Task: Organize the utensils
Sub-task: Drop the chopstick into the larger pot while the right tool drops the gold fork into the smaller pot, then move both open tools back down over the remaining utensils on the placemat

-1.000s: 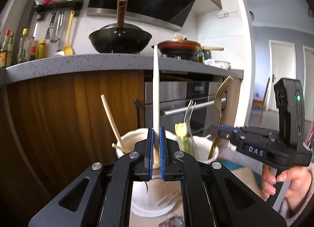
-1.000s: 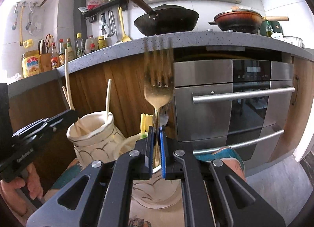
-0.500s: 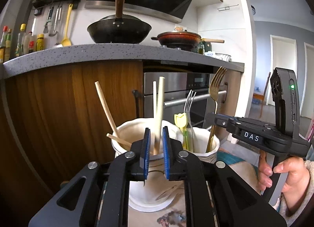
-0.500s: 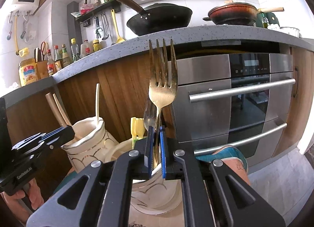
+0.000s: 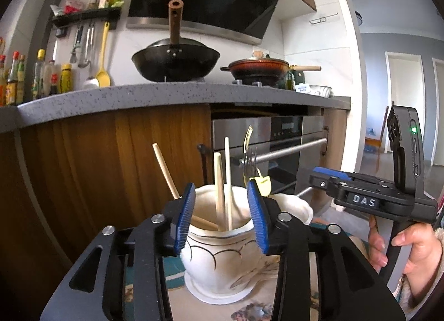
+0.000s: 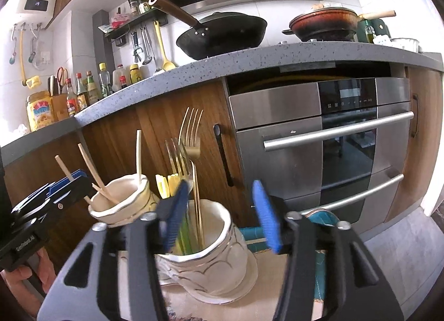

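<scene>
Left gripper (image 5: 220, 217): I am letting its blue-padded jaws spread; two pale wooden chopsticks (image 5: 223, 190) are standing between the pads, touched by neither, so nothing is gripped.
Chopsticks: they are resting in the cream ceramic vase with dark scallop lines (image 5: 219, 260), long axis nearly upright, tips pointing to 12 o'clock from the left gripper.
Right gripper (image 6: 219, 217): I am opening it as well; the gold metal fork (image 6: 191, 154) is sitting just inside the left pad, free of both as far as I can tell, though that pad is blurred.
Fork: it is standing tines-up in the white glazed cup (image 6: 211, 262), beside a second gold fork and yellow-handled pieces.
Key relation: each holder is lying dead ahead and low, at 6 o'clock of its upright utensil, so I am judging that backing straight out is the clean exit.
In the way: the leaning tan wooden sticks (image 5: 166, 171) at 10 o'clock of the left gripper, and the two holders almost touching.
Bench: the patterned mat (image 6: 277, 265) is carrying both holders.
</scene>
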A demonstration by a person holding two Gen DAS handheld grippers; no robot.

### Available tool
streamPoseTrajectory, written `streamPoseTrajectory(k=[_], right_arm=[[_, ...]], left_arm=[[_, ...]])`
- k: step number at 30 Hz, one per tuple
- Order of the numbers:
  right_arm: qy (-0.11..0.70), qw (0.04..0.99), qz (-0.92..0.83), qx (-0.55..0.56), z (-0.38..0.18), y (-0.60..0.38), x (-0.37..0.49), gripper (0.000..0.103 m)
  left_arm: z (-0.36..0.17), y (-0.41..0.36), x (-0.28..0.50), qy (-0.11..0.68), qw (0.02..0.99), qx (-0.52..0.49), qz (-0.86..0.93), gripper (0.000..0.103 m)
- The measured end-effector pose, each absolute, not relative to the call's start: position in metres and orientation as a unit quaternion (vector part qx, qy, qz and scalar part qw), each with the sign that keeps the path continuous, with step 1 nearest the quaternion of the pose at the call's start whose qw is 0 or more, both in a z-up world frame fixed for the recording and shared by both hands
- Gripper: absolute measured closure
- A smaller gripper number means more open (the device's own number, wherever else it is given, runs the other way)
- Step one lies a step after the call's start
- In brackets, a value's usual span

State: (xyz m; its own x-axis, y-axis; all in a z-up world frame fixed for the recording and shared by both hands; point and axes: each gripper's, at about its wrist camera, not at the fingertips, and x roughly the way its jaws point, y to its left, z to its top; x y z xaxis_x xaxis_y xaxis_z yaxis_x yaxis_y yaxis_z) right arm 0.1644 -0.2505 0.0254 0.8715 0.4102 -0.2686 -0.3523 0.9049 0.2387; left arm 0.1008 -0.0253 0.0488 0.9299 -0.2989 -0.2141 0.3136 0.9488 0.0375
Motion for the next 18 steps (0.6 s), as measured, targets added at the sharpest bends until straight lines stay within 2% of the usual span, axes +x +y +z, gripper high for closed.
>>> streamPoseTrajectory(k=[1,2,7,9,10,11,18], right_arm=[[0.158,0.963,0.197,0.09,0.026,-0.251,0.163,0.05],[0.159,0.964,0.196,0.089,0.027,-0.251,0.16,0.047],[0.168,0.961,0.204,0.084,0.028,-0.251,0.142,0.03],[0.17,0.96,0.204,0.083,0.027,-0.252,0.134,0.022],[0.172,0.96,0.204,0.082,0.026,-0.253,0.129,0.021],[0.174,0.961,0.202,0.08,0.024,-0.254,0.125,0.017],[0.181,0.961,0.189,0.092,0.013,-0.266,0.097,0.005]], left_arm=[[0.05,-0.025,0.099,0.101,0.982,0.035,-0.155,0.058],[0.05,-0.024,0.096,0.1,0.982,0.033,-0.154,0.05],[0.052,-0.022,0.081,0.095,0.983,0.03,-0.152,0.049],[0.051,-0.023,0.075,0.096,0.984,0.03,-0.15,0.045],[0.049,-0.023,0.071,0.097,0.984,0.031,-0.147,0.032],[0.049,-0.023,0.069,0.096,0.984,0.031,-0.146,0.024],[0.028,-0.013,0.053,0.125,0.984,0.024,-0.126,0.021]])
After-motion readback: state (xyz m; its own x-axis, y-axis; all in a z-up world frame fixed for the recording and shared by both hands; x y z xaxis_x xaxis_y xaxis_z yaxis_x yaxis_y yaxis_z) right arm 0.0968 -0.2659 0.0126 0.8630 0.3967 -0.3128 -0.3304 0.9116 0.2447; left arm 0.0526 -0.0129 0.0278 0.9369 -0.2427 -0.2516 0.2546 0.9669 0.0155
